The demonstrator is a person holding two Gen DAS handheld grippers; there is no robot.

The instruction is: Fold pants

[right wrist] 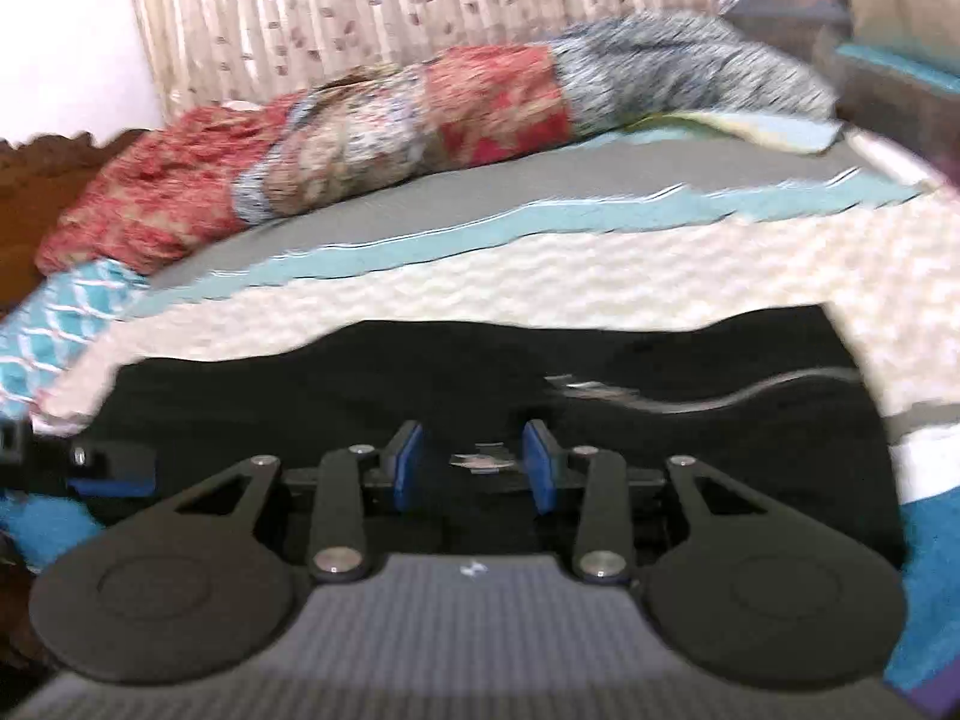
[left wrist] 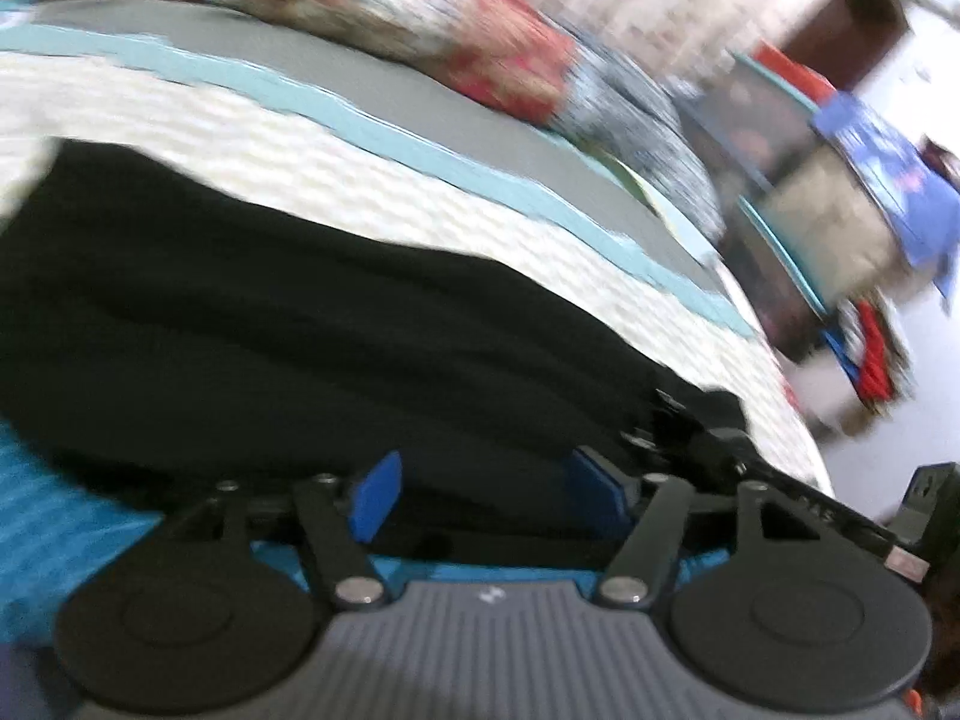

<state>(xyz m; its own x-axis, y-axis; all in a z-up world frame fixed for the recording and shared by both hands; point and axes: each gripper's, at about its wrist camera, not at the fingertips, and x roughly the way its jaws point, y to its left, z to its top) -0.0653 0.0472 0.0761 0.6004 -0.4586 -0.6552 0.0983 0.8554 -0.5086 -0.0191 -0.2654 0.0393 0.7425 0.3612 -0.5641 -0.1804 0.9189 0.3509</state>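
Note:
The black pants lie flat across the bed and also fill the lower middle of the right wrist view. My left gripper is open, its blue pads low over the near edge of the pants. My right gripper is open, its blue pads over the black fabric, with a small metal fastener between them. The right gripper's body shows at the right of the left wrist view. Both views are blurred.
The bed has a cream quilted cover with light blue and grey bands. A red patterned blanket roll lies at the far side. A curtain hangs behind. Boxes and clutter stand beside the bed.

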